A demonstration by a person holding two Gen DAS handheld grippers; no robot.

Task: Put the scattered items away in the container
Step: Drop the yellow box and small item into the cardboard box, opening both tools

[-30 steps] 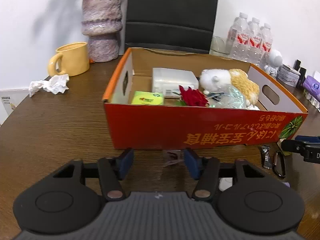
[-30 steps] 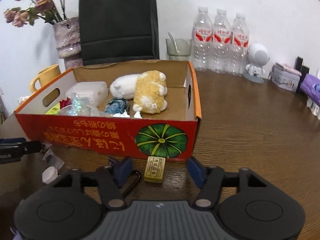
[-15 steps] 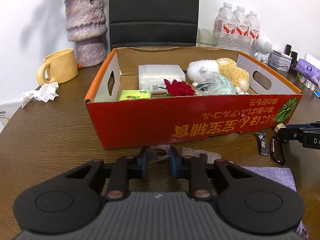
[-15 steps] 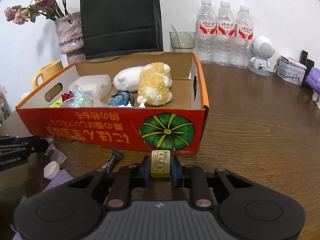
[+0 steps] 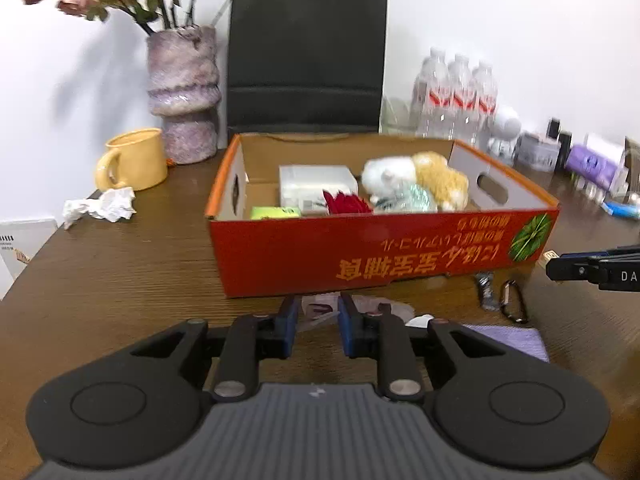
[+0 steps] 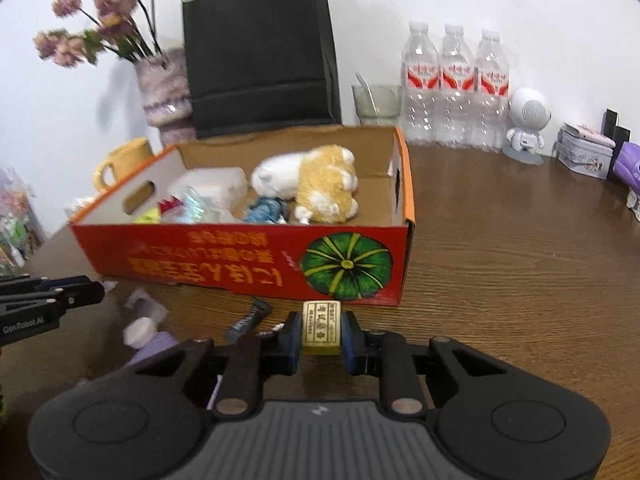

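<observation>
Both of my grippers now sit higher than a second ago, and each has gone from spread wide to clamped on something. From the left side of the wooden table [image 5: 120,264]: a crumpled tissue [image 5: 100,206] lies near a yellow mug [image 5: 134,160], with a purple vase [image 5: 184,96] of dried flowers behind it and a black paper bag [image 5: 306,56] against the wall.

My left gripper [image 5: 318,314] is just in front of the orange cardboard box [image 5: 360,256], its blue pads pinching a clear plastic wrapper [image 5: 320,312]. In the box I see a green packet [image 5: 275,212], a white plastic case [image 5: 316,188], a red flower [image 5: 346,204], a crinkled clear bag [image 5: 414,198] and a white-and-tan plush toy [image 5: 424,174].

On the table right of the left gripper lie a white cap [image 6: 138,330] and a purple cloth [image 5: 508,338], then a small dark sachet [image 6: 248,318] and a carabiner [image 5: 514,306].

My right gripper [image 6: 321,334] is closed on a small yellow block [image 6: 321,326] with printed characters, held off the table just before the box's pumpkin-printed corner; the block is not yet inside the box.

Further right, three water bottles [image 6: 454,88] stand beside a glass [image 6: 376,104] and a small white robot figurine [image 6: 526,128].
</observation>
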